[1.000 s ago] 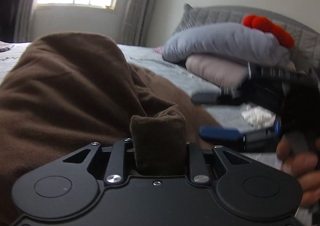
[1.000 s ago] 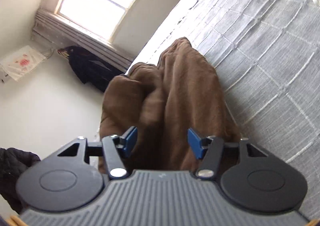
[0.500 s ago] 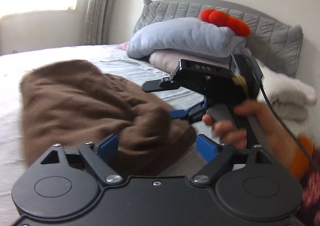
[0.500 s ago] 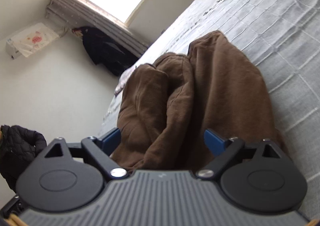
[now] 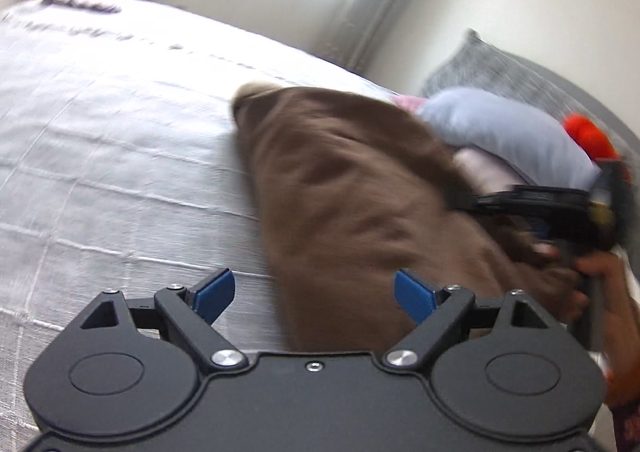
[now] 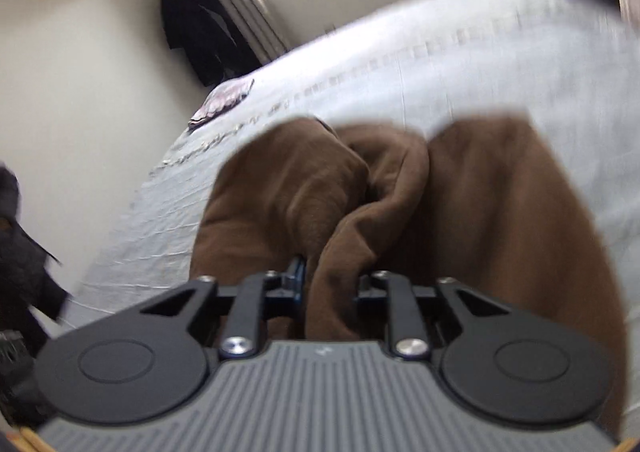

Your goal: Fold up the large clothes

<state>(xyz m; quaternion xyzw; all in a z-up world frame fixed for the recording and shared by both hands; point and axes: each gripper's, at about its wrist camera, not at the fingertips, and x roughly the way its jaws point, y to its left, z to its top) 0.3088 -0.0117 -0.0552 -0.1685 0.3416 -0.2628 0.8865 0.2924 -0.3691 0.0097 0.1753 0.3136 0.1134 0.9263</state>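
Nearest in the right wrist view, the right gripper (image 6: 328, 284) is seen with its jaws just closed in on a thick fold of the brown garment (image 6: 360, 211); cloth is bunched between the pads and is pinched there. In the left wrist view, the left gripper (image 5: 310, 292) is held wide, with its blue pads (image 5: 212, 290) well apart. The near edge of the garment (image 5: 360, 211) lies between them, toward the right pad, but no pad is pressed on it, so nothing is held.

The garment is spread on the pale quilted bedcover (image 5: 100, 171). From the left gripper it runs ahead and to the right, its long axis stretching away toward the pillows. The right gripper (image 5: 532, 203), with the person's hand (image 5: 600, 284) on its handle, is seen at the garment's right edge, so that side is already served; the near end is judged closer to the left gripper.

By count: one garment, two grippers, and farther off two stacked pillows (image 5: 512, 131) with one red thing (image 5: 588, 135) on top. One dark coat (image 6: 200, 23) is seen hanging by the window.
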